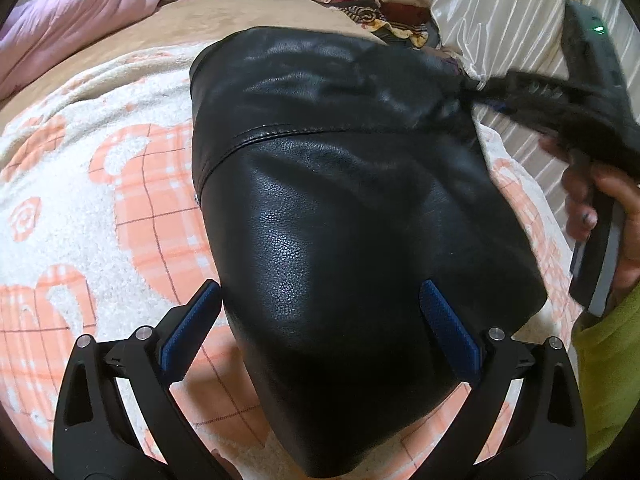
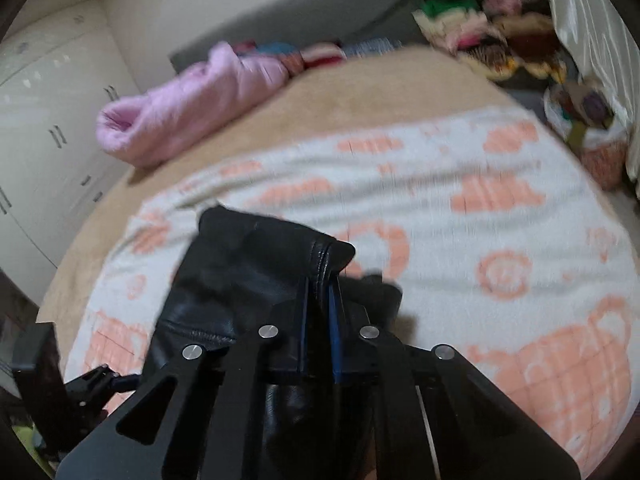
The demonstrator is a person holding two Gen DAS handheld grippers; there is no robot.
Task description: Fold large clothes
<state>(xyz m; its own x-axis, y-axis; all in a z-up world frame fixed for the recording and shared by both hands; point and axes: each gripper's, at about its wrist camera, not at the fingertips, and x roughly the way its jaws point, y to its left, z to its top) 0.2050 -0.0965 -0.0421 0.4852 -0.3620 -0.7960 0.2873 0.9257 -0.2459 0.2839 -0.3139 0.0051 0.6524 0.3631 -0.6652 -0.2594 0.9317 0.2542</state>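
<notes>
Though it lies quiet on the patterned blanket point(image 1: 120, 168) of the bed, the black leather jacket point(image 1: 340, 220) looks a heavy, thick thing; its grained hide is smooth and shiny, so I judge it slippery under a light pinch, and stiff enough to hold a rounded bulge rather than fall flat like cotton; a fold will want pressing down, and the weight may drag a loosely held edge out of the jaws; the stitched seams and hems give the surest hold, being thicker and less slick than the open panel.

Seen from the left wrist, the left gripper point(image 1: 320, 328) hangs over the near end of the jacket with its jaws wide apart; the blue pads point(image 1: 448, 332) stand either side of the leather bulk and press on nothing, one over the blanket, the other over the jacket.

On the far right edge the right gripper point(image 2: 320, 300) has its jaws closed on a seamed edge of the jacket, the fold of leather standing up between the pads; a dark furry strip point(image 1: 560, 108), perhaps a collar trim, runs toward it in the left view, where a person's hand point(image 1: 612, 208) grips the handle; that picture is blurred there, so how deep the bite goes I cannot tell.
</notes>
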